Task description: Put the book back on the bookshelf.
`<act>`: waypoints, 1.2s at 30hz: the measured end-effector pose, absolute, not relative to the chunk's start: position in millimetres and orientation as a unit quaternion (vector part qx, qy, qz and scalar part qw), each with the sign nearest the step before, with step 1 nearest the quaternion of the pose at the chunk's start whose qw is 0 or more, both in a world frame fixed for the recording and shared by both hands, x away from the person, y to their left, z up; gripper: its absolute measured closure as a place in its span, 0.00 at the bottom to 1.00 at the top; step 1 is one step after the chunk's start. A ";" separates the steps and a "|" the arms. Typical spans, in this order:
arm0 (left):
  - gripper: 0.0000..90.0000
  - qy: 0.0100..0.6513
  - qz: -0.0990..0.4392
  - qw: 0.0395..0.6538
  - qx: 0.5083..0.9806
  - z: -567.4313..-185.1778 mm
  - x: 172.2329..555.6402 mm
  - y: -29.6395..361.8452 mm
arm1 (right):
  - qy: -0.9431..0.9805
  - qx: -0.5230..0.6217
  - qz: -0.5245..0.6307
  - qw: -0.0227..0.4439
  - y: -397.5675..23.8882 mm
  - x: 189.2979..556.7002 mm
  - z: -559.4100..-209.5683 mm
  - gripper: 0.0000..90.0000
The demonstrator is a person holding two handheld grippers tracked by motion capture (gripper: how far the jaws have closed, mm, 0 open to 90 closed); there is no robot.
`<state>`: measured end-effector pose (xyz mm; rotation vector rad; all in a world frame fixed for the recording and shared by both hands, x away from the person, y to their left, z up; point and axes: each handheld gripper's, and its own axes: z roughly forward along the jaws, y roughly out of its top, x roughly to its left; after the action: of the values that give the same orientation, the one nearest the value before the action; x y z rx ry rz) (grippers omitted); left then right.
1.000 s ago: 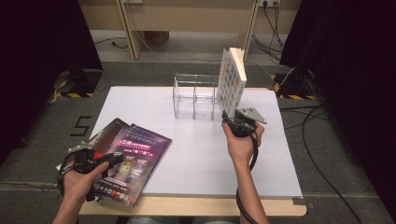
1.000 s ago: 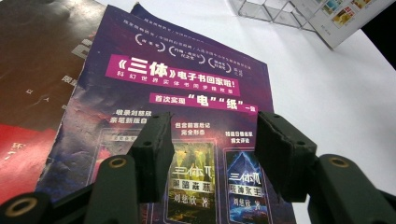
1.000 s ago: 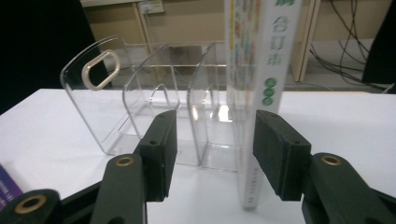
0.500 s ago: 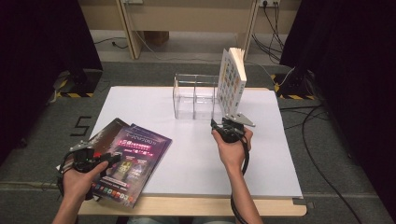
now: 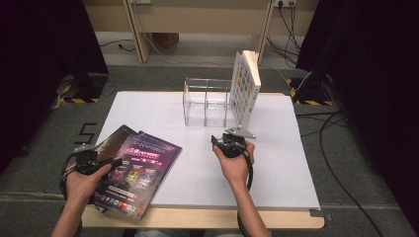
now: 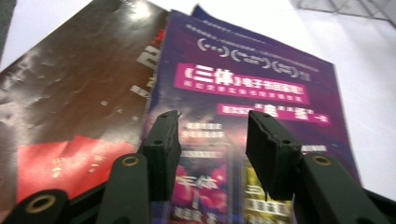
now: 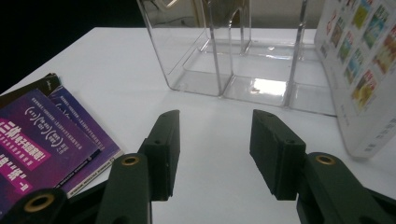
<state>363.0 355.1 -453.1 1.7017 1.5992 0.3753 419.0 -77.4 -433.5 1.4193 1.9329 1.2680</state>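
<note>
A purple magazine [image 5: 143,168] [image 6: 247,84] [image 7: 42,135] lies on top of a dark one [image 5: 116,138] [image 6: 70,93] at the table's front left. My left gripper [image 5: 117,161] [image 6: 212,126] hovers low over the purple cover. It is open, its jaws have just been closing, and nothing sits between them. My right gripper [image 5: 216,142] [image 7: 215,123] is at mid-table, pointing at a clear compartment box [image 5: 205,101] [image 7: 243,60]. It is open, has closed a little, and holds nothing. A white book [image 5: 245,89] [image 7: 364,70] stands upright against the box's right side.
A white sheet [image 5: 197,173] covers most of the wooden table, whose front edge shows bare wood. The magazines overhang the front left corner. Cables and yellow-black floor tape lie beyond the table on both sides.
My right hand has moved left and toward the person, away from the book, and sunk lower. My left hand has edged further over the magazines, and its jaws stand narrower.
</note>
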 end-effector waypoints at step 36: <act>1.00 0.639 0.146 0.292 0.697 -473.7 388.6 378.7 | 0.733 0.495 0.435 0.169 -49.8 417.0 -456.6 0.61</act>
<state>388.6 378.7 -473.7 1.8573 1.7034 0.3881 417.0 -49.8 -456.6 1.4061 2.0836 1.2370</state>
